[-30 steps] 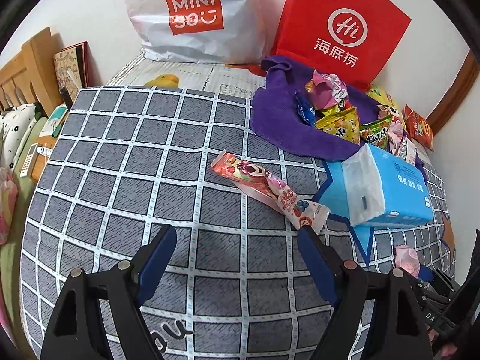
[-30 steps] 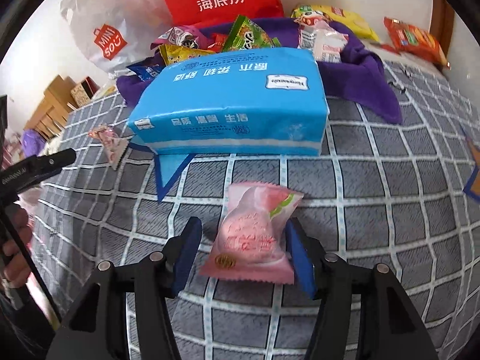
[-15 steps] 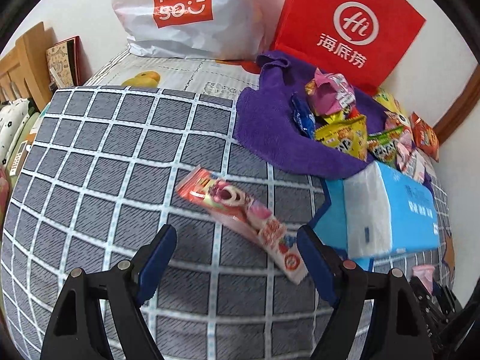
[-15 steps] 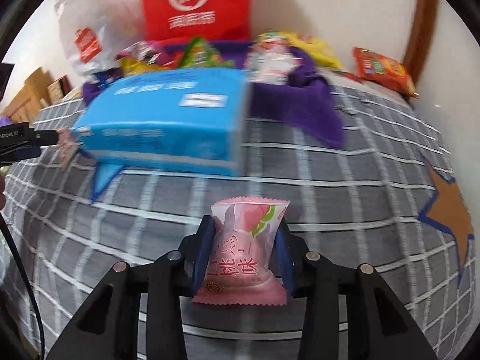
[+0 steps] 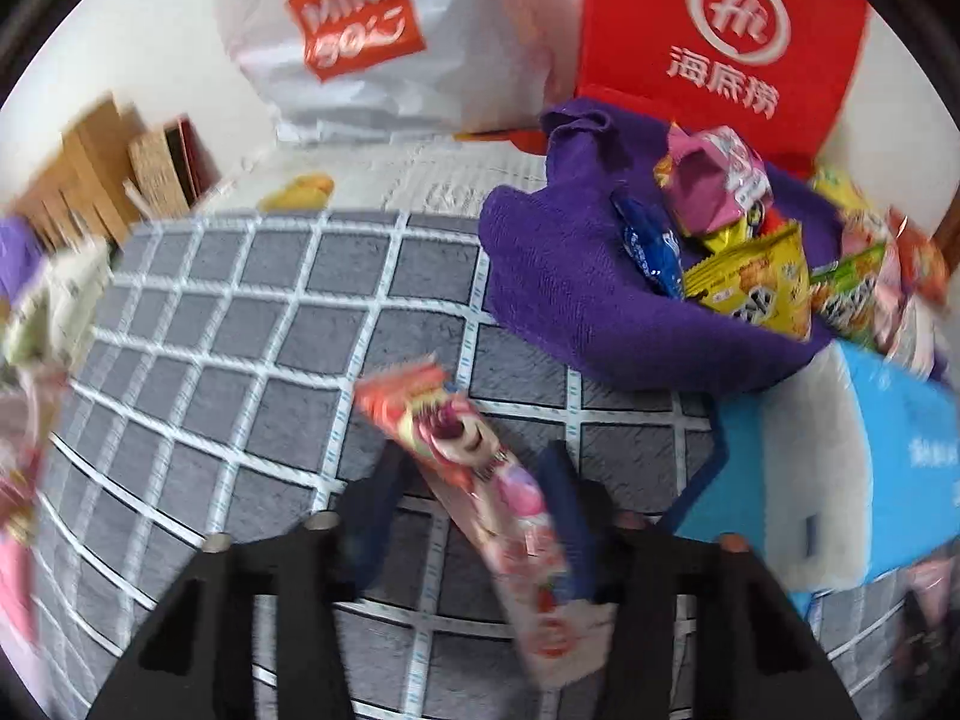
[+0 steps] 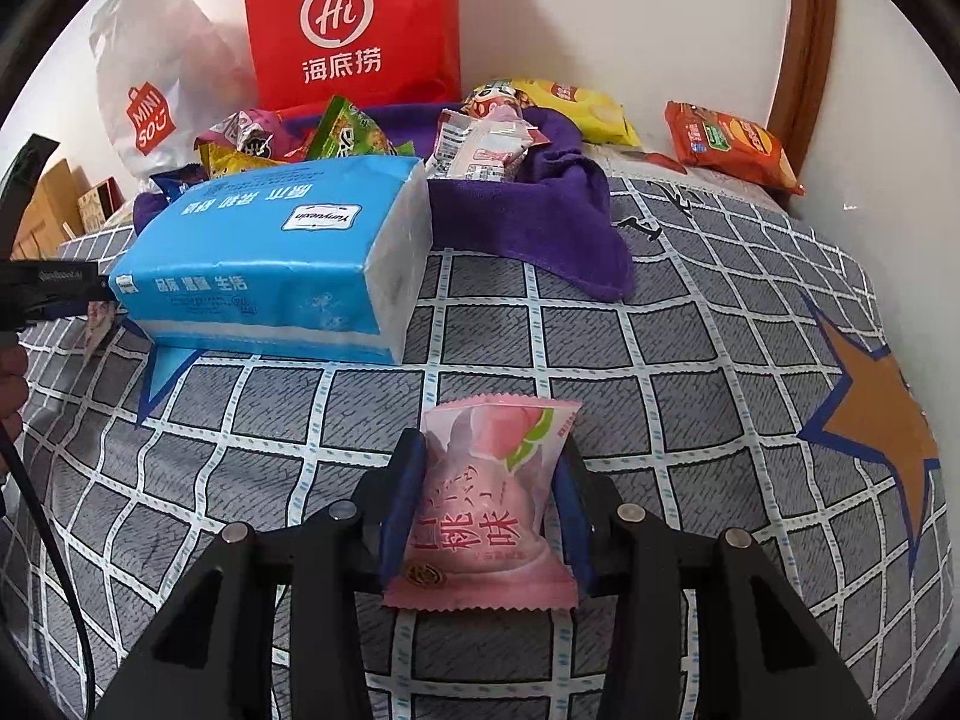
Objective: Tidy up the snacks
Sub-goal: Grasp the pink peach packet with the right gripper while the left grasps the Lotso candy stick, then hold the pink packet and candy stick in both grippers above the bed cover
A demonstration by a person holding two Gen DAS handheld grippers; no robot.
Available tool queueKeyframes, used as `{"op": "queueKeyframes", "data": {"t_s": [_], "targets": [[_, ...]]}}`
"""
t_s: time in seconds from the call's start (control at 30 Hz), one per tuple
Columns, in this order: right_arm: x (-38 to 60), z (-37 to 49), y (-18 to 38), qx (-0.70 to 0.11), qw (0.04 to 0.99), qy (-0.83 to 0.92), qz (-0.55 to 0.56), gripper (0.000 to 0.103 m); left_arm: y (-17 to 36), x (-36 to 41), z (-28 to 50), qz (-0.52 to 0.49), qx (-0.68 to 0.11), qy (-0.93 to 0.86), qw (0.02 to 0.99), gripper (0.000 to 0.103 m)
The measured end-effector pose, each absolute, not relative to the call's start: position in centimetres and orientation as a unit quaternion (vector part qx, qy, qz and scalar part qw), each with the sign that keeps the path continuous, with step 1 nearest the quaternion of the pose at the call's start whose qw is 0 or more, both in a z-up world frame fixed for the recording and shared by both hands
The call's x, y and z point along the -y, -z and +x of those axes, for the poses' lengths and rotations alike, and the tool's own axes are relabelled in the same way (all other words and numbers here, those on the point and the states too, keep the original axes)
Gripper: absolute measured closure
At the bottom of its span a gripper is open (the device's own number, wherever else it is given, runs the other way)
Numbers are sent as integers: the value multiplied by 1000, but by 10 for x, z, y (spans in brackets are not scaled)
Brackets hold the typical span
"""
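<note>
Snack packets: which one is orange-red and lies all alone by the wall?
The orange-red chip packet, apart from the purple cloth holding the others.

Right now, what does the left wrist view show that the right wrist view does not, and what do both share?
Only the left wrist view: the left hand-held gripper closed around a long strawberry-print snack pack, and its jaws have just been closing.

Only the right wrist view: the right hand-held gripper shut on a pink peach snack packet, an orange chip bag near the wall, and an orange star on the cover.

Both: the blue tissue pack, purple towel with snacks, red bag and white bag.
</note>
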State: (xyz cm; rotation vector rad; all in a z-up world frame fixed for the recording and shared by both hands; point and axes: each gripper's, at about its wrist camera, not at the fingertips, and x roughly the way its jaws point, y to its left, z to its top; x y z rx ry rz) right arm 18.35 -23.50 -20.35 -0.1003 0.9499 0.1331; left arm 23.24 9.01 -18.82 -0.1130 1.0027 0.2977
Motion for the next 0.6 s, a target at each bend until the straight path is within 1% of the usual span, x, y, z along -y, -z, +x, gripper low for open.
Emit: {"op": "queueKeyframes", "data": {"t_s": [0.03,0.2,0.33,0.6], "targets": [[236,182,203,-457,886,-64,-47,61,188,-89,231,-55,-479,-134,866,82],[238,183,203,-457,886,-67,-41,61,186,-88,213,-53,-478,-116,869,84],[238,182,203,-457,886,-65,-42,61,186,-83,187,-76,-478,-56,873,84],[239,182,203,-457,886,-67,-34,61,187,-59,140,-56,-470,3,881,84]]}}
